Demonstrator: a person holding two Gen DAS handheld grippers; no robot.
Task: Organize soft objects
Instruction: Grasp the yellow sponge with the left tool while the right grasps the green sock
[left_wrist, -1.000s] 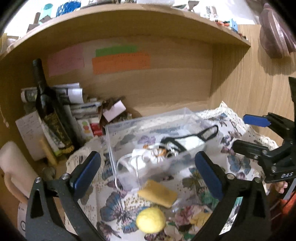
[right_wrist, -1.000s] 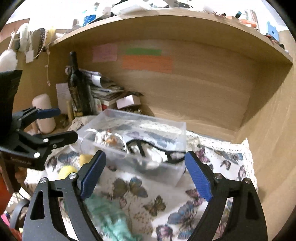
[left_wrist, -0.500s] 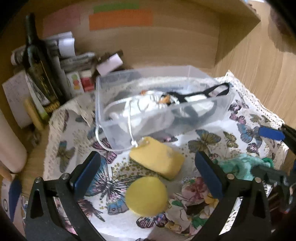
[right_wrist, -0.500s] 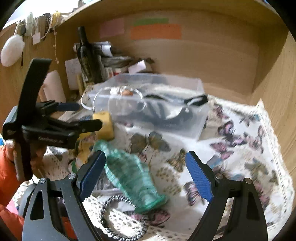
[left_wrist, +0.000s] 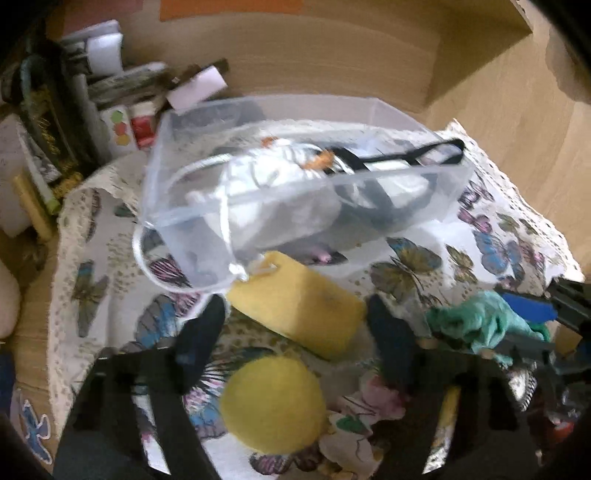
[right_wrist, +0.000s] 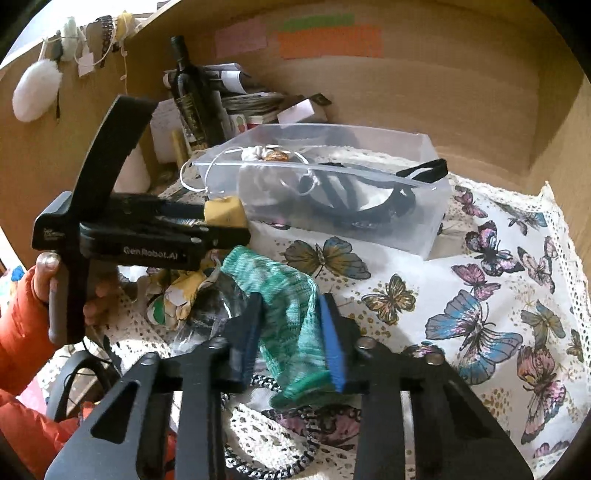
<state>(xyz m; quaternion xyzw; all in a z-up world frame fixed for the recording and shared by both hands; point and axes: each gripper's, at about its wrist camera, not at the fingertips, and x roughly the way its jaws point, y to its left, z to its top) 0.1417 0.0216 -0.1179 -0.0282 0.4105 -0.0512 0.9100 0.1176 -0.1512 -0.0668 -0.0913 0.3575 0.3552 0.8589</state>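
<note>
A yellow sponge block (left_wrist: 299, 314) lies on the butterfly cloth (left_wrist: 480, 236) in front of a clear plastic box (left_wrist: 295, 192) that holds white and black soft items. My left gripper (left_wrist: 295, 332) has its blurred jaws on either side of the sponge's near part. A round yellow pad (left_wrist: 273, 402) lies just below it. My right gripper (right_wrist: 291, 332) has both pads pressed on a green knitted sock (right_wrist: 291, 306), which also shows in the left wrist view (left_wrist: 476, 325). The left gripper (right_wrist: 221, 221) shows at the sponge (right_wrist: 225, 212) in the right wrist view.
A dark bottle (right_wrist: 188, 96), papers and small boxes (left_wrist: 125, 125) stand behind the clear box (right_wrist: 332, 192). A floral cloth piece (right_wrist: 181, 291) and a black-and-white cord ring (right_wrist: 280, 454) lie near the sock. Wooden walls close in the back and right.
Both grippers moved down and forward. The left jaws narrowed around the sponge. The right jaws closed from wide open onto the green sock.
</note>
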